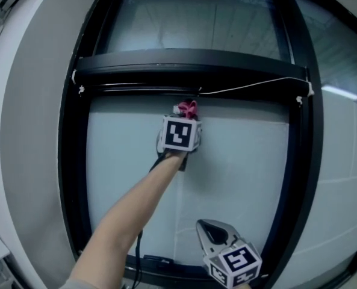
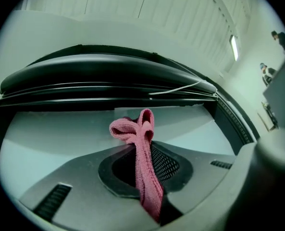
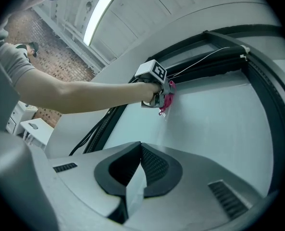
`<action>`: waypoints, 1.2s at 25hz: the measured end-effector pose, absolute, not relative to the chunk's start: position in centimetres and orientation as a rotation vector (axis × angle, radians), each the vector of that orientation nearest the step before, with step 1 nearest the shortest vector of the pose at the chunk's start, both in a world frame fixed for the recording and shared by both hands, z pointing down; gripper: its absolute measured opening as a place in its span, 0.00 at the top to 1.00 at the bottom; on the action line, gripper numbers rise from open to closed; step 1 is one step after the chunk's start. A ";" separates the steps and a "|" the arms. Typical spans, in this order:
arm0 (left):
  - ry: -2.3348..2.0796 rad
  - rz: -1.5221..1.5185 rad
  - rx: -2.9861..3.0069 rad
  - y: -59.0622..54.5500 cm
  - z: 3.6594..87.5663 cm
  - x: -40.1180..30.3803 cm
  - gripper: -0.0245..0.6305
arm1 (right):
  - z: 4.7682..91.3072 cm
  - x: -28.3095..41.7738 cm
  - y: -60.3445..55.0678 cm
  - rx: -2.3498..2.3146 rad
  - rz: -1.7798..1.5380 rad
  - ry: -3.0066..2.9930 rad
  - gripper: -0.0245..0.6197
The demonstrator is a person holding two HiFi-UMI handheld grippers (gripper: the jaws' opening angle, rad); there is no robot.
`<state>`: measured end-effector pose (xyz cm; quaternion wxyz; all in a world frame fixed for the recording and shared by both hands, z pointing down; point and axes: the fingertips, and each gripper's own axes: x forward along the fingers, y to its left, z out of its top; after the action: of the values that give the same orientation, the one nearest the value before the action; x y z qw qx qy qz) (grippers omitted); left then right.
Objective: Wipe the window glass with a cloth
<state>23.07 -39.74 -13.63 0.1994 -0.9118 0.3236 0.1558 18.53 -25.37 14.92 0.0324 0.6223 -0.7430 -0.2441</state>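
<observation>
A: So, which step is this?

B: The wiping itself, I'd judge. The left gripper (image 2: 143, 154) is clenched on the pink cloth (image 2: 132, 128), which runs up between its jaws and bunches into a loop past the tips. In the head view that bunch sits at the top of the lower pane of the window glass (image 1: 238, 161), just beneath the black crossbar (image 1: 190, 65).

A: Is the cloth actually on the glass?

B: It looks pressed against it, though the wide-angle lens makes contact hard to confirm.

A: And the other claw?

B: The right gripper (image 1: 209, 229) hangs low near the bottom of the frame, well apart from the cloth. Its jaws are closed together with nothing between them, so it has no part in this.

A: What does the next move call for?

B: Most of the pane lies below and to either side, so probably a firm stroke down or across, keeping the wad flat to the glass and clear of the white cord (image 1: 256, 84) strung along the crossbar.
</observation>
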 end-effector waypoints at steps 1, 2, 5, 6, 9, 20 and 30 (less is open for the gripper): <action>0.883 0.435 -2.559 -39.1 -13.6 24.1 0.89 | 15.0 19.1 -24.9 1.928 -0.752 -2.279 0.98; 0.858 0.438 -2.568 -38.4 -13.5 25.2 0.89 | 15.1 19.7 -24.4 1.943 -0.753 -2.268 0.98; 0.799 0.442 -2.580 -36.3 -13.7 28.5 0.89 | 15.4 22.2 -22.8 2.010 -0.748 -2.217 0.98; 0.796 0.437 -2.581 -35.9 -13.6 29.4 0.89 | 15.6 23.1 -22.3 2.033 -0.739 -2.197 0.98; 0.740 0.452 -2.593 -34.2 -13.7 32.2 0.89 | 16.2 25.3 -21.2 2.077 -0.715 -2.149 0.98; 0.435 0.560 -2.653 -26.5 -14.2 42.1 0.89 | 17.9 32.3 -17.1 2.219 -0.637 -2.004 0.98; 0.165 0.605 -2.750 -20.9 -14.3 49.4 0.89 | 19.0 37.0 -13.6 2.335 -0.599 -1.896 0.98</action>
<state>49.42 -20.90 -14.31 0.1599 -0.9625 0.0576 0.2117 37.03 -13.56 19.03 0.0373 0.7608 -0.6179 -0.1951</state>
